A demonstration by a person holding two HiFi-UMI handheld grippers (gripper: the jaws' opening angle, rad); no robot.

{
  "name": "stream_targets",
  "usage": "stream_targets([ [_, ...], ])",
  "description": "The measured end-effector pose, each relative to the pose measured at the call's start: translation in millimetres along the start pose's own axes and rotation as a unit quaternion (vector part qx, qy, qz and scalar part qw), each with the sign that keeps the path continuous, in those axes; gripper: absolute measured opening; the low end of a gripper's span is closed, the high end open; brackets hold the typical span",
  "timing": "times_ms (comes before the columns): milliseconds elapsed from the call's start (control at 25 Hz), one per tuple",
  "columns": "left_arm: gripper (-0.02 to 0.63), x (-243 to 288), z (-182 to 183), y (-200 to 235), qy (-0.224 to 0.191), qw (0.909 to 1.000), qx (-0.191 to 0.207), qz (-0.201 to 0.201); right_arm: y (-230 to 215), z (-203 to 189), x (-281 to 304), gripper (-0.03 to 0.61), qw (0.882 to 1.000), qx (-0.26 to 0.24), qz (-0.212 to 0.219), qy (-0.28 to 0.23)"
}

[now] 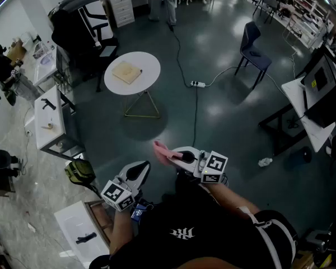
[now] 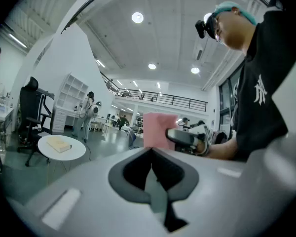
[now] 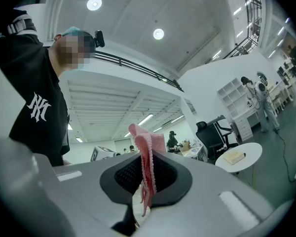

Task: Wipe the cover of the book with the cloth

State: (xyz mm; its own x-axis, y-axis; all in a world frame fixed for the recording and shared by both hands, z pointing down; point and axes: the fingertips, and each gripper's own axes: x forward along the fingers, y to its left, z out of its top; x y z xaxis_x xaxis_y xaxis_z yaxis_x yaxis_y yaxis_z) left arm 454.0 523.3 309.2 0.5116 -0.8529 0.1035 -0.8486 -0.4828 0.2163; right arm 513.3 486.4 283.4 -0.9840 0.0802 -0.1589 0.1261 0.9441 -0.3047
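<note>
A pale tan book (image 1: 126, 72) lies flat on the round white table (image 1: 148, 65) some way ahead of me; it also shows as the book (image 2: 58, 143) and the book (image 3: 235, 157) in the two gripper views. My right gripper (image 1: 171, 155) is shut on a pink cloth (image 1: 161, 151), which sticks out from between its jaws as the cloth (image 3: 146, 157). The cloth (image 2: 158, 130) also hangs beside the right gripper in the left gripper view. My left gripper (image 1: 141, 169) is shut with nothing in it. Both are held close to my body, far from the table.
A black office chair (image 1: 81, 24) stands left of the table and a dark blue chair (image 1: 253, 46) at right. A power strip (image 1: 197, 84) with a cable lies on the floor. White desks (image 1: 50, 119) stand at left and a desk with a monitor (image 1: 323, 83) at right.
</note>
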Motion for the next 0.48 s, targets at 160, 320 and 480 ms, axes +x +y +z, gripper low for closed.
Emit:
stream_targets([
  [160,-0.006,-7,5,-2,-0.004,0.9998,0.021,-0.003,15,1,3,0.011,1.0,-0.011,-0.002,-0.005],
  [320,-0.011,-8,10,-9,-0.004,0.9996,0.027,-0.006,20,3,2,0.011,1.0,-0.017,-0.01,-0.01],
  [480,-0.011,-10,9,-8,-0.001,0.9996,0.03,0.001,21,8,6,0.011,0.999,-0.027,-0.015,-0.012],
])
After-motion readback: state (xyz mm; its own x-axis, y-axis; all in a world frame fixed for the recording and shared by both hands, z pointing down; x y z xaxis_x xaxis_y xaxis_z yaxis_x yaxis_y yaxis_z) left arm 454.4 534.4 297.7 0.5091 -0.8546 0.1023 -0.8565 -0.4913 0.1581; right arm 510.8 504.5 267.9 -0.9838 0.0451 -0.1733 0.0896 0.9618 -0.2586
